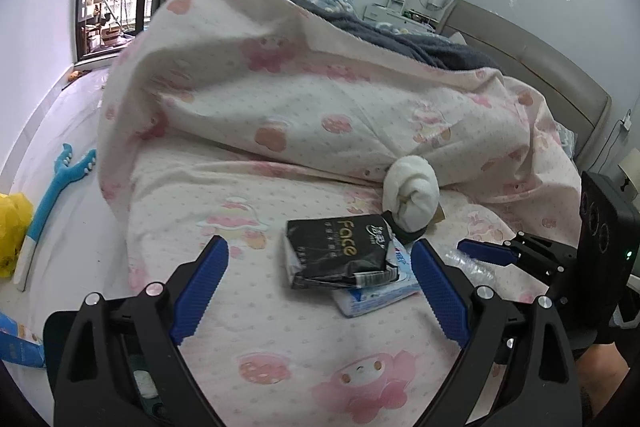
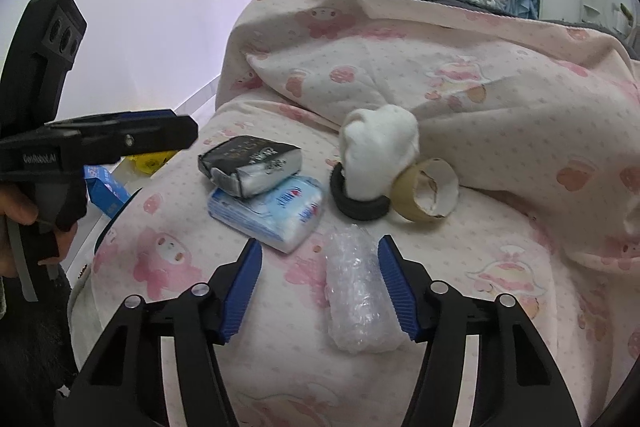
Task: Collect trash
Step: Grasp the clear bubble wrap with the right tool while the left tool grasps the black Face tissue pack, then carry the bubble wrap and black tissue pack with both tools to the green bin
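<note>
Both jaws wide. Right gripper (image 2: pixel 320 287) straddles bubble-wrap roll (image 2: pixel 358 293), off-centre toward 3 o'clock; I risk pinching bedsheet (image 2: pixel 280 367). Left gripper (image 1: pixel 320 291) faces black tissue pack (image 1: pixel 340 251); it may drag blue pack (image 1: pixel 380 293).

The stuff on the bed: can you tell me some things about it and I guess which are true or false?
1. The black pack lies on top of the blue pack. True.
2. The right gripper is squeezing the bubble wrap. False: its jaws are open, with the wrap between them.
3. The white wad sits in a black ring. True.
4. The cardboard tube stands inside the black ring. False: it lies beside it.
5. The left gripper is shut. False: it is open.
</note>
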### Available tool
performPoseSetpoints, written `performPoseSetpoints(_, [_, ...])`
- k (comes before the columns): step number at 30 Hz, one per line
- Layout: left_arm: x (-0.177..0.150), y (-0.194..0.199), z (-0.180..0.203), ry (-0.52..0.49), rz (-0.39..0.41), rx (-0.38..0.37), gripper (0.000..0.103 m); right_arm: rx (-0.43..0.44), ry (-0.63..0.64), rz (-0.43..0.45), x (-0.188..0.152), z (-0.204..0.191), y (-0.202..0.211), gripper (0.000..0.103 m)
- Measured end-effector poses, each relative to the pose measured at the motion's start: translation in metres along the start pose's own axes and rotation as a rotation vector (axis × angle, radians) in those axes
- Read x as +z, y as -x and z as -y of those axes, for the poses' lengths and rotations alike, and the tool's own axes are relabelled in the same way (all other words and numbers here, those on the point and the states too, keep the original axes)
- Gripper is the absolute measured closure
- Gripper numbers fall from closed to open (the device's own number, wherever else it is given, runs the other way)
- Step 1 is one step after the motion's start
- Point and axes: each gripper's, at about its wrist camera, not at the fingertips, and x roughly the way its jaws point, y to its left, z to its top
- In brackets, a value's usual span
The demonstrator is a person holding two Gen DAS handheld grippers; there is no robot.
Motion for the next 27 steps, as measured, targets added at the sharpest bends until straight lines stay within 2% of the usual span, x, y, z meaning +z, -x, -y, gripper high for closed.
performPoseSetpoints(6, [-0.003, -0.015, 0.009, -0.026, -0.017, -0.009, 0.009, -0.031, -0.022, -0.027, -0.005, 0.017, -0.003, 0.049])
performPoseSetpoints(9, [-0.004, -0.022, 0.013, -0.035, -0.024, -0.014, 0.009, -0.041, -0.036, -0.044, -0.007, 0.024, -0.007, 0.058])
performPoseSetpoints(11, [-0.004, -0.025, 0.014, -0.038, -0.027, -0.014, 0.009, -0.053, -0.038, -0.056, -0.009, 0.027, -0.009, 0.069])
performPoseSetpoints(14, [-0.005, -0.031, 0.016, -0.034, -0.032, -0.018, 0.01, -0.065, -0.046, -0.068, -0.01, 0.031, -0.011, 0.071])
performPoseSetpoints(16, [-0.006, -0.036, 0.017, -0.036, -0.04, -0.019, 0.015, -0.07, -0.05, -0.067, -0.009, 0.032, -0.01, 0.071])
performPoseSetpoints(27, [-0.011, -0.048, 0.013, -0.029, -0.067, -0.006, 0.027, -0.057, -0.105, -0.01, 0.006, 0.032, 0.009, 0.071])
